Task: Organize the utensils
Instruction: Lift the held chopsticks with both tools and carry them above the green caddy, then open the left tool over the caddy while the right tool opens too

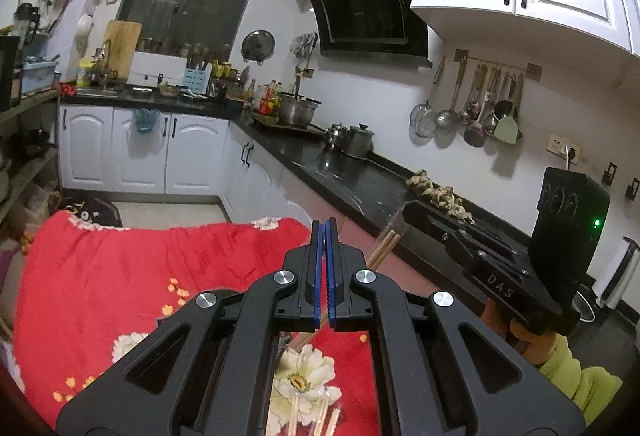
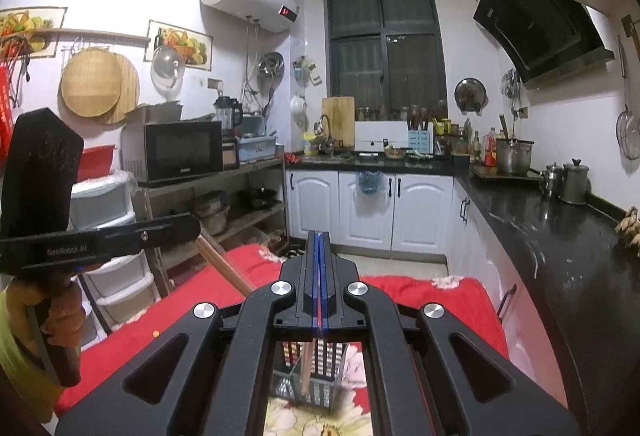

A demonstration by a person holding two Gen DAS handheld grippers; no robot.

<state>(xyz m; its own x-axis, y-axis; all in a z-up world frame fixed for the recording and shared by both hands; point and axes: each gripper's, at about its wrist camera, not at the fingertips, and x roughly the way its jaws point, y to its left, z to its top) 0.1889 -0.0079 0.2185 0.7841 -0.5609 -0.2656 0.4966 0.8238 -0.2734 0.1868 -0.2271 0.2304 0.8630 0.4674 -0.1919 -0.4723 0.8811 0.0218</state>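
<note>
Currently both tools are up over the red flowered cloth (image 1: 160, 268), pointing across it toward the kitchen window.

Left tool (image 1: 325, 224): blue pads pressed flat together, no gap showing. A pair of wooden chopsticks (image 1: 383, 246) in a clear sleeve slants above the cloth. It comes out from under this tool's jaws and rises to the right, toward the tip of the other tool. I cannot tell from here whether the pads actually nip the sleeve or the sticks only pass beneath them.

Right tool (image 2: 319, 236): pads likewise closed tight. In its own view a wooden stick (image 2: 224, 264) runs from the left tool's tip down behind this tool's frame. A stick also shows directly under the jaws. Again I cannot tell whether anything is pinched.

Mesh basket (image 2: 324, 360): standing on the cloth right below the right tool, the stick's lower end over or inside it; unclear which.

Spare chopstick packets (image 1: 326, 414): lying on the cloth, on a white flower print, under the left tool's frame.

An orange-gloved hand (image 2: 60, 316) grips the left tool's handle at the cloth's left edge.
</note>
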